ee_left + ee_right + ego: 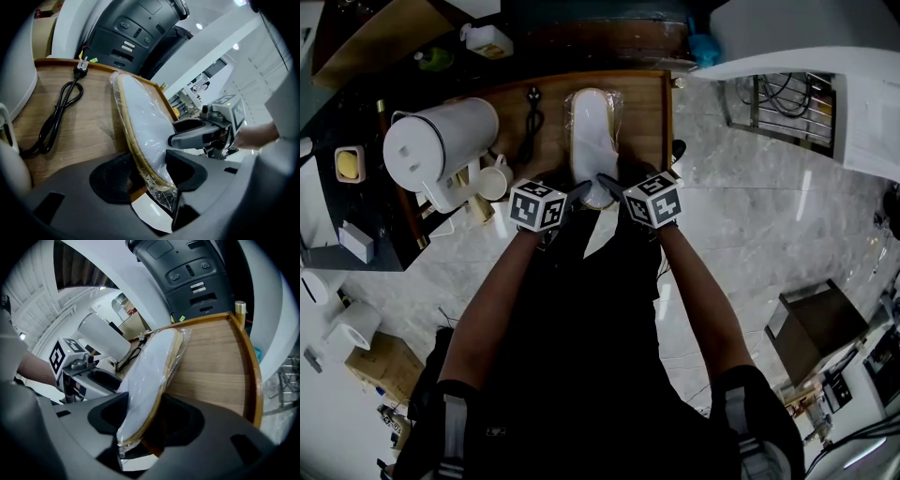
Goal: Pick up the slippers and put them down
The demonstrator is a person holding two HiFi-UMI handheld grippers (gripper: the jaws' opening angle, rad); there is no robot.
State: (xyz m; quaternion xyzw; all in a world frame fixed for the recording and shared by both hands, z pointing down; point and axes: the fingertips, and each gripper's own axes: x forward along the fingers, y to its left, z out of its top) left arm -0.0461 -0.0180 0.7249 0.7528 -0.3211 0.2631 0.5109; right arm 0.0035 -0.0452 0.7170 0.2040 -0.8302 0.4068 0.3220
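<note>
Slippers: a white pair in clear wrap, upper middle of the head view, over the wooden table; I cannot tell whether they rest on it.
My left gripper: jaws clenched on the near end of the slippers.
My right gripper: jaws grasping the same end.
Cable: black, on the table left of the slippers.
Jug: white, upper left.

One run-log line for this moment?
object: wrapped slippers | left gripper: shut on near end | right gripper: shut on near end | location: over wooden table | contact with table: unclear | nearby: black power cord
</note>
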